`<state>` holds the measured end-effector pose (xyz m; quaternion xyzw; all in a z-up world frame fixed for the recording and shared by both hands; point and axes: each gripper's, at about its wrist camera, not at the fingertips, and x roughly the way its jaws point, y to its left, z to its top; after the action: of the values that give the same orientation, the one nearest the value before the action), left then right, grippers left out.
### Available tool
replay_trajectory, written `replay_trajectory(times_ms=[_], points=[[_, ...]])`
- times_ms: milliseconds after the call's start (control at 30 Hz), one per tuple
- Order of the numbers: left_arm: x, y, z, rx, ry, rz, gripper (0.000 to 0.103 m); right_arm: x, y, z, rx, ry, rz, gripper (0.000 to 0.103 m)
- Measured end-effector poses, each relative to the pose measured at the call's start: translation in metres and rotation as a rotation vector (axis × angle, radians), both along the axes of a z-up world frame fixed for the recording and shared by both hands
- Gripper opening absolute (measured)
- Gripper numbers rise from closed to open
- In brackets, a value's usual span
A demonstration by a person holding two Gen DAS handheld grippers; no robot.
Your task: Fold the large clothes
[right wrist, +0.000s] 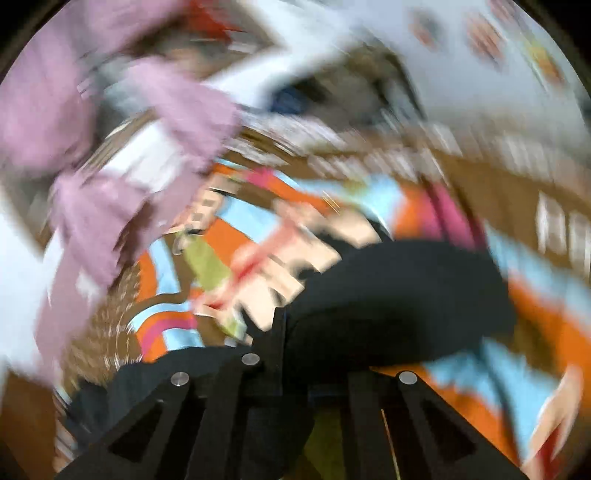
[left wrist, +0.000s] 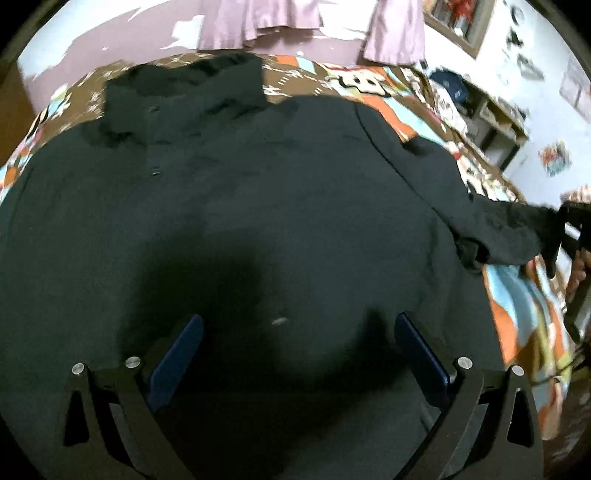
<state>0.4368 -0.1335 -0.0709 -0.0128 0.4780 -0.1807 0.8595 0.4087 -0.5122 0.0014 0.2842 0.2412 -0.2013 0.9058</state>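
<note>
One big dark shirt point(left wrist: 258, 192) spread flat on a bright patterned blanket point(left wrist: 517, 317), collar at 11 o'clock, sleeve point(left wrist: 491, 225) pinched by the right gripper point(left wrist: 565, 229) at 3 o'clock, left gripper point(left wrist: 295, 354) held wide apart over the hem.

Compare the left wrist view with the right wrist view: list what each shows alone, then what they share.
Left wrist view only: the whole black shirt spread flat, its collar and button placket, and the left gripper open above it, holding nothing.

Right wrist view only: heavily blurred, a close look at the right gripper shut on black cloth, apparently the sleeve.

Both: the colourful patterned bedspread, the hanging lilac cloth, and the sleeve, which the left view shows pulled out sideways.
</note>
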Motion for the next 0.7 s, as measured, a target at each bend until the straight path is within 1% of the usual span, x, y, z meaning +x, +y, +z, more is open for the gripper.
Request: replay_trajectory(times_ms=[33, 67, 100, 200, 267, 333, 367, 400, 433, 467, 500, 567, 600, 633, 667, 700], points=[[-0.003, 0.012, 0.006, -0.01, -0.002, 0.013, 0.101, 0.011, 0.028, 0.023, -0.131, -0.017, 0.064, 0.007], [-0.005, 0.021, 0.012, -0.017, -0.004, 0.023, 0.101, 0.018, 0.053, 0.039, -0.227, -0.031, 0.12, 0.007], [-0.009, 0.034, 0.017, -0.022, -0.005, 0.035, 0.101, 0.026, 0.091, 0.058, -0.351, -0.053, 0.204, 0.007], [-0.017, 0.066, 0.035, -0.039, -0.026, 0.068, 0.101, 0.038, 0.182, 0.08, -0.56, -0.093, 0.412, 0.007], [-0.023, 0.094, 0.048, -0.057, -0.051, 0.107, 0.101, 0.039, 0.245, 0.078, -0.699, -0.106, 0.561, 0.007], [-0.029, 0.124, 0.061, -0.09, -0.073, 0.153, 0.101, 0.031, 0.313, 0.061, -0.866, -0.111, 0.735, 0.007], [-0.033, 0.136, 0.066, -0.108, -0.08, 0.173, 0.101, 0.024, 0.343, 0.046, -0.935, -0.102, 0.831, 0.007], [-0.037, 0.151, 0.07, -0.136, -0.085, 0.192, 0.101, 0.021, 0.363, 0.03, -0.983, -0.081, 0.91, 0.007], [-0.041, 0.166, 0.074, -0.167, -0.087, 0.208, 0.101, 0.017, 0.385, 0.008, -1.038, -0.041, 1.0, 0.007], [-0.044, 0.176, 0.077, -0.191, -0.09, 0.22, 0.101, 0.012, 0.406, -0.017, -1.09, 0.027, 1.095, 0.007], [-0.044, 0.184, 0.079, -0.21, -0.094, 0.231, 0.101, 0.009, 0.418, -0.037, -1.119, 0.077, 1.157, 0.008], [-0.047, 0.199, 0.078, -0.236, -0.098, 0.254, 0.101, 0.003, 0.434, -0.077, -1.145, 0.189, 1.255, 0.014], [-0.048, 0.204, 0.074, -0.243, -0.089, 0.26, 0.101, 0.002, 0.437, -0.093, -1.144, 0.234, 1.284, 0.018], [-0.048, 0.208, 0.07, -0.247, -0.075, 0.266, 0.101, -0.003, 0.436, -0.102, -1.152, 0.251, 1.284, 0.021], [-0.046, 0.211, 0.068, -0.249, -0.061, 0.272, 0.101, -0.007, 0.434, -0.106, -1.156, 0.244, 1.279, 0.027], [-0.047, 0.214, 0.062, -0.255, -0.045, 0.274, 0.101, -0.01, 0.427, -0.105, -1.138, 0.214, 1.27, 0.042]])
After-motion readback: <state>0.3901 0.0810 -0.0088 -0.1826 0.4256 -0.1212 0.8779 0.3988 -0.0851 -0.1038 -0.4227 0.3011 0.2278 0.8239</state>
